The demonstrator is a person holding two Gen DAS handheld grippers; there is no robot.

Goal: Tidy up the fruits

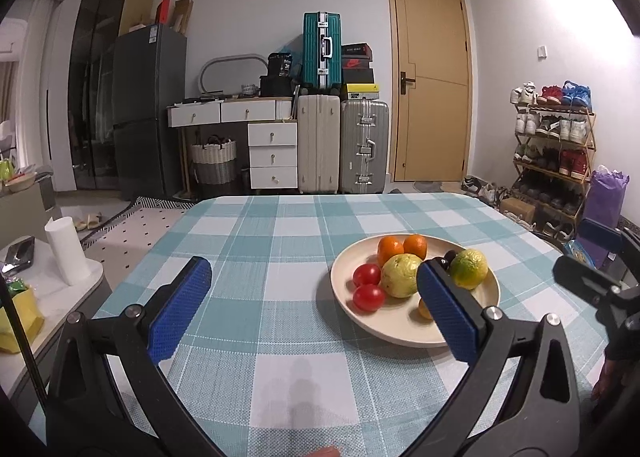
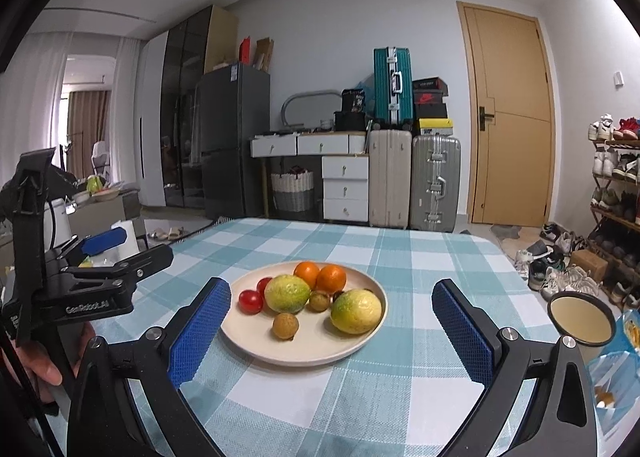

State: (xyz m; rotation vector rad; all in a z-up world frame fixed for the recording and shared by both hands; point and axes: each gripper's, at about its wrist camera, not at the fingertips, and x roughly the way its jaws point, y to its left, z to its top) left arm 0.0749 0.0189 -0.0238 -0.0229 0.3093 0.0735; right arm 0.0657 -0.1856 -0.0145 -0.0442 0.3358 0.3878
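Observation:
A cream plate (image 2: 256, 353) (image 1: 400, 333) sits on the checked tablecloth and holds two oranges (image 2: 331, 277), two red tomatoes (image 2: 251, 301), two yellow-green fruits (image 2: 356, 311) (image 1: 401, 275) and small brown fruits (image 2: 285, 326). My right gripper (image 2: 332, 331) is open above the table, with the plate seen between its blue pads. My left gripper (image 1: 314, 303) is open to the left of the plate; its right pad (image 1: 448, 309) hides part of the plate. The left gripper (image 2: 120, 253) also shows at the left of the right wrist view, held by a hand.
A round cup of pale liquid (image 2: 581, 318) stands off the table's right side beside blue packaging (image 2: 616, 381). A white roll (image 1: 67, 251) stands on a low side table at the left. Suitcases (image 1: 344, 145), drawers and a shoe rack (image 1: 554, 153) line the far wall.

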